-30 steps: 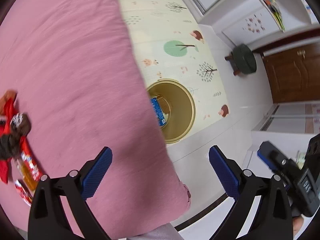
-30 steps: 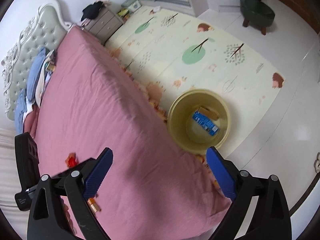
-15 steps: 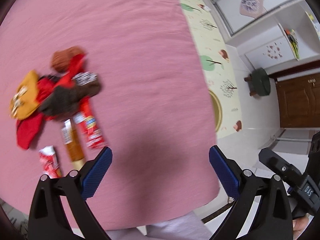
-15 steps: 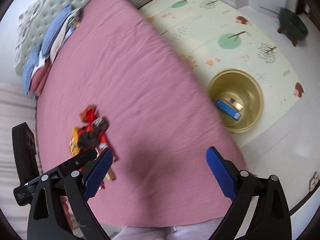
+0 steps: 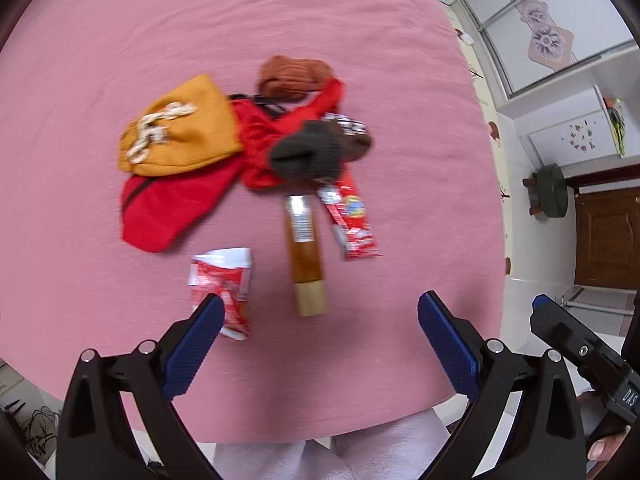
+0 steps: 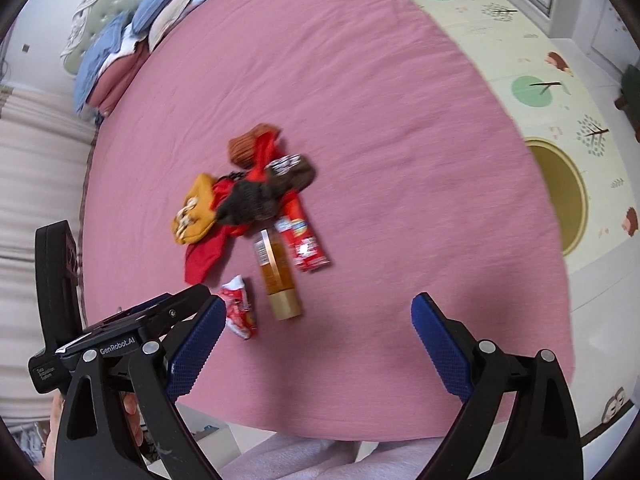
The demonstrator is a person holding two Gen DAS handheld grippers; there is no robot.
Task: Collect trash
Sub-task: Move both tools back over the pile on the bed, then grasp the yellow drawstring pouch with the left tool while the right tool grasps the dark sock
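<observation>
A pile lies on the pink bed (image 5: pixel 360 60): an amber bottle (image 5: pixel 305 248) with a tan cap, a long red snack wrapper (image 5: pixel 352 220), a crumpled red-and-white wrapper (image 5: pixel 224 284), plus yellow, red, brown and dark clothes (image 5: pixel 240 140). My left gripper (image 5: pixel 320 320) is open and empty, just short of the bottle's cap. My right gripper (image 6: pixel 316 320) is open and empty, hovering near the bottle (image 6: pixel 276 276) and crumpled wrapper (image 6: pixel 240 308). The yellow bin (image 6: pixel 568 196) stands on the floor mat to the right of the bed, partly hidden by it.
Pillows and folded bedding (image 6: pixel 132 28) lie at the headboard. A patterned play mat (image 6: pixel 540 60) covers the floor right of the bed. A green stool (image 5: pixel 552 192) and a brown door (image 5: pixel 608 236) are at the right. The left gripper's body (image 6: pixel 120 332) shows in the right wrist view.
Both grippers have swung left from the bin side over the bed and toward the pile. The wrappers and bottle now sit centred ahead of them. Both stay open.
</observation>
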